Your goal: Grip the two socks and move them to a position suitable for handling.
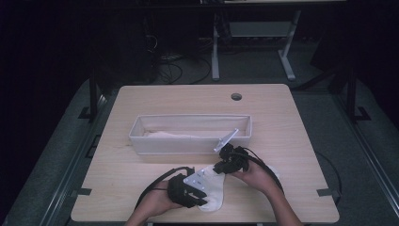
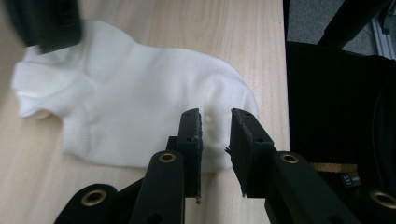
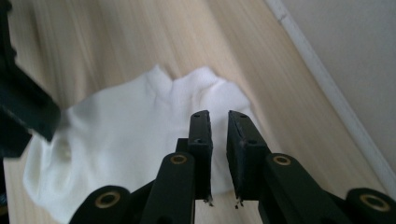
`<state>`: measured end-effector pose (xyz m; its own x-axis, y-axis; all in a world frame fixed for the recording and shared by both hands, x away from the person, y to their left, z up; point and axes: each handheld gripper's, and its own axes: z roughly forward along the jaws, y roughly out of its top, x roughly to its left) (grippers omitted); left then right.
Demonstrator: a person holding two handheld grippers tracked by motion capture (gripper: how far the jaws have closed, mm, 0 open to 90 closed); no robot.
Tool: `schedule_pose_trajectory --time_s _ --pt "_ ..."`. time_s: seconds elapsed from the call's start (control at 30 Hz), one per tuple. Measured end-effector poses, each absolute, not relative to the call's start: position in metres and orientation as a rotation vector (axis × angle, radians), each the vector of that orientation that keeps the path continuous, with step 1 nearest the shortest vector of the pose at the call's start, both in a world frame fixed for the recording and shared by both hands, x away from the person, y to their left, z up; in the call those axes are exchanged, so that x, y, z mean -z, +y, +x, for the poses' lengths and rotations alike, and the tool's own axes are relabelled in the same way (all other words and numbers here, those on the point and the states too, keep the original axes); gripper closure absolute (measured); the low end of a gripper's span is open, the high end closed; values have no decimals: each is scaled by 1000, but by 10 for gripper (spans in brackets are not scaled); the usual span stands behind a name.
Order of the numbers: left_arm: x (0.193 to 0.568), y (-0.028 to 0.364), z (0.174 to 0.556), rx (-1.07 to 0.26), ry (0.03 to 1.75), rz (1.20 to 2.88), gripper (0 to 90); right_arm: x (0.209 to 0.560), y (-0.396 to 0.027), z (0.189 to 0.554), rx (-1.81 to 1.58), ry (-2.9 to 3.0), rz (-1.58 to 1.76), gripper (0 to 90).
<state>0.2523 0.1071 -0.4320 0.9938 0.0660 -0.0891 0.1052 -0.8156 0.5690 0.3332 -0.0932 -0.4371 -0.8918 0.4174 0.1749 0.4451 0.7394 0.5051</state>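
Sock [image 1: 214, 190], white, short and ribbed at the cuff, lies flat at the table's [image 1: 141, 101] lower centre. Left gripper [image 2: 215, 128] and right gripper [image 3: 218, 126] stand narrowly parted above it, gripping nothing.

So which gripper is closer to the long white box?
Right. The right gripper sits at the sock's far end, just in front of the long white box; the left gripper is at the sock's near end, farther back.

No text, label or number can be read anywhere.
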Motion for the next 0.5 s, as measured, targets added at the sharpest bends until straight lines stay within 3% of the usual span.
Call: schedule_pose_trajectory --time_s 0.5 --pt "415 131 259 9 194 2491 681 421 -120 320 823 -2915 -689 691"
